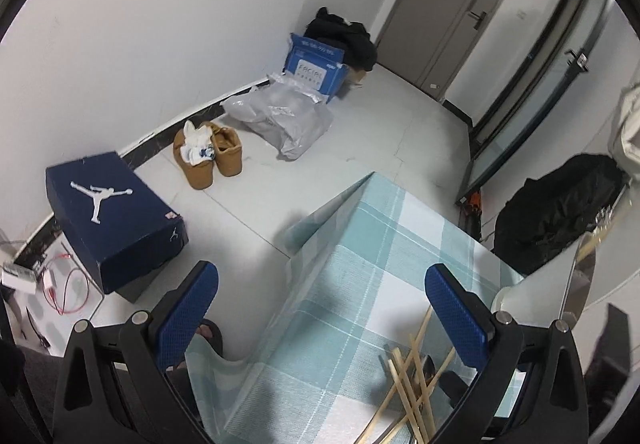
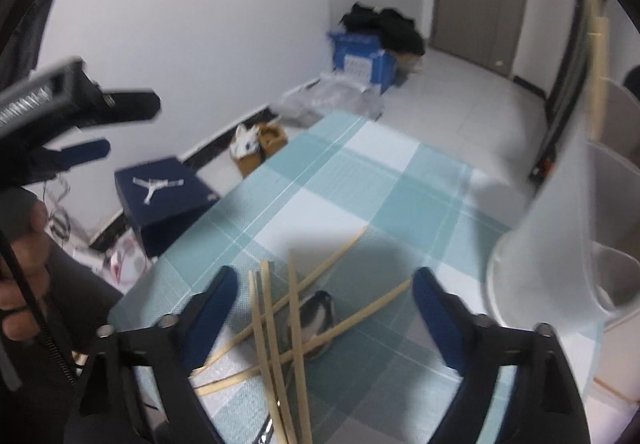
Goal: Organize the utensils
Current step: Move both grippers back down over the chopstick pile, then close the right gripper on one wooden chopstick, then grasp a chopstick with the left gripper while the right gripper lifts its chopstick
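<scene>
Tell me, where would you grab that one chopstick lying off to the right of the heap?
Probably mid-shaft, coming down from above with the right gripper, fingers either side across its width. That chopstick lies flat on the tablecloth, and its far half sticks out clear of the crossed pile, so nothing crowds the fingers there.

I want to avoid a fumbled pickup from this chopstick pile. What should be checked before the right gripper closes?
1. Right gripper open: ok, nothing between its fingers is pinched.
2. Chopsticks under the gap: ok.
3. Single chopstick isolated: not ok, they cross in a heap.
4. Small dark object under the pile clear of the grasp: not ok.
5. White holder in place at the right: ok; whether its compartments have room, cannot tell.
6. Left gripper out of the way: ok, open over the table edge.
</scene>
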Motion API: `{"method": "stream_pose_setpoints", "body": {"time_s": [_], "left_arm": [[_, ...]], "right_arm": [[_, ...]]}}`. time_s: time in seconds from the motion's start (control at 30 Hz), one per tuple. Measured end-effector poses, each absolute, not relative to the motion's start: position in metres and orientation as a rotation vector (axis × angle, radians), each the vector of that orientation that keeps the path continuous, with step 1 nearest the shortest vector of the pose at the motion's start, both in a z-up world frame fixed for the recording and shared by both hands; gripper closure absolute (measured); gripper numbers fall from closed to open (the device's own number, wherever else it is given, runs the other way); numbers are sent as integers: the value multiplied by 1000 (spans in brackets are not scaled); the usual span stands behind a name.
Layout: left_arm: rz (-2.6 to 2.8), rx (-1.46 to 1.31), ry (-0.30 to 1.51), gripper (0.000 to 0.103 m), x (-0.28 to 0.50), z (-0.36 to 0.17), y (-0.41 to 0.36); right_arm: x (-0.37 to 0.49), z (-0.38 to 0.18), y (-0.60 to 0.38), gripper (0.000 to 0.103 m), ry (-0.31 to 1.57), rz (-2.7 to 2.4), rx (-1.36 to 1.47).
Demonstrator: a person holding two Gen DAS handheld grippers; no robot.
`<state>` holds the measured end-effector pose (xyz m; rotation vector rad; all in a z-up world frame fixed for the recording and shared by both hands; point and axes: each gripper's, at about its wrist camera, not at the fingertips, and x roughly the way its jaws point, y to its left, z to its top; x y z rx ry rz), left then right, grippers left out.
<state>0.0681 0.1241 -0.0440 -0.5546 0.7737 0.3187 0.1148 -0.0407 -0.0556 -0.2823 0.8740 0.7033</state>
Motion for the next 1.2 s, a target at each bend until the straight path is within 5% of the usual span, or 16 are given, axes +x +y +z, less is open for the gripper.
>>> {"method": "stream_pose_setpoints", "body": {"time_s": [0.37, 0.57, 1.1, 1.2], "left_arm": [[310, -755, 808, 2, 66, -58, 154], [275, -800, 806, 2, 67, -59, 157], [49, -685, 1080, 3, 86, -96, 96], [23, -653, 1113, 11, 87, -102, 80]], "right_arm": [[131, -89, 0, 79, 977, 754, -462], [131, -94, 2, 98, 1009, 796, -475], [126, -41, -54, 98, 895, 744, -302], [124, -29, -77, 98, 872, 734, -232]]}}
